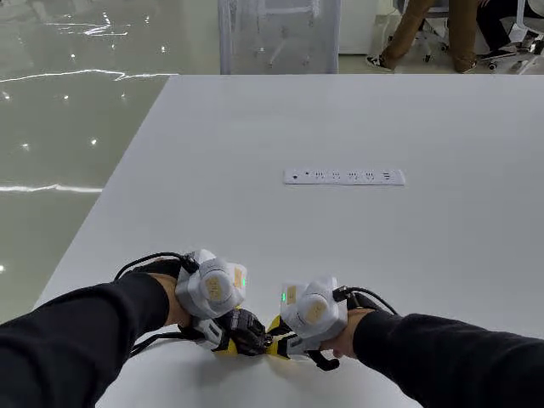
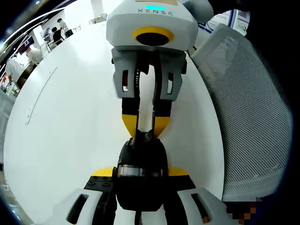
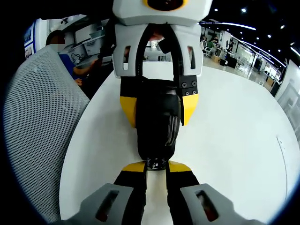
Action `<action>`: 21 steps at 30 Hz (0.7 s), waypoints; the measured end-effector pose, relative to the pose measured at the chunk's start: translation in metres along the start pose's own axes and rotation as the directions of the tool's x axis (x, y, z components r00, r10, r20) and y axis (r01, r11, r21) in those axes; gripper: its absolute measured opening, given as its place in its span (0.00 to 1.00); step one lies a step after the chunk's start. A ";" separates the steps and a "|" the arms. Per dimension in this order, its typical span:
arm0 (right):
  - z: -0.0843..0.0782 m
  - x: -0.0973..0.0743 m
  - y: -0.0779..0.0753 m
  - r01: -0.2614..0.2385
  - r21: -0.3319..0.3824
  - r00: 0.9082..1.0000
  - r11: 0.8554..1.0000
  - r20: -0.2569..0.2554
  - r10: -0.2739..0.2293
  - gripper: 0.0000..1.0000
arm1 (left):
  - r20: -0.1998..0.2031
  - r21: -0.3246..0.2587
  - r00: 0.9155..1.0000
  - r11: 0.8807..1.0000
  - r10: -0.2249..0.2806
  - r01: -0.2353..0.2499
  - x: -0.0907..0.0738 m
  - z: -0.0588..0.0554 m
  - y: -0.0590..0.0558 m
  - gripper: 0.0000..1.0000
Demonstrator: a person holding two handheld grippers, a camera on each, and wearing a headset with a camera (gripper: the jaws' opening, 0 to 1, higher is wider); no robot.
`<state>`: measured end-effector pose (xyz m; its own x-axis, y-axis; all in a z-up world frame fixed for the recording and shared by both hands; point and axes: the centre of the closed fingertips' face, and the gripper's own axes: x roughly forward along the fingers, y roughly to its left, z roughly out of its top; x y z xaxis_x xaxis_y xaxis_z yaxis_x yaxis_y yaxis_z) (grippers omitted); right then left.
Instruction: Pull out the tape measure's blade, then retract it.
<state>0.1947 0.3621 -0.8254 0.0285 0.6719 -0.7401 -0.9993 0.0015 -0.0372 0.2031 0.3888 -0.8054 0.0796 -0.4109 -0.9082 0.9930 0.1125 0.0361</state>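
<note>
Head view down from above, both gripper views close, facing each other, sharing the tape measure (image 1: pixel 246 330)

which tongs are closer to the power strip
Right. The right tongs sit toward the person from the power strip, slightly left; the left tongs lie farther left. Both grip the tape measure.

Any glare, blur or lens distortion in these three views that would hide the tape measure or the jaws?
Head view: hard light glare on the glossy floor; white table evenly lit; tape measure small, half hidden between left gripper and right gripper. Left gripper view: fisheye curves the table edge, tape measure sharp. Right gripper view: same curving, sharp foreground, dim background.
</note>
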 end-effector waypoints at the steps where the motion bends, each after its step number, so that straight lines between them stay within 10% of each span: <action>1: 0.000 0.000 0.000 0.001 0.003 1.000 1.000 -0.002 -0.001 0.11 | -0.001 -0.001 1.000 1.000 0.000 0.000 0.000 0.000 0.000 0.34; 21: -0.006 -0.005 0.000 -0.005 0.036 1.000 0.999 -0.015 0.006 0.13 | 0.018 -0.019 1.000 1.000 0.007 -0.006 0.000 0.001 0.001 0.34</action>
<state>0.1949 0.3545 -0.8258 0.0232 0.6604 -0.7506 -0.9997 0.0248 -0.0091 0.2040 0.3882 -0.8049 0.0878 -0.4263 -0.9003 0.9906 0.1324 0.0339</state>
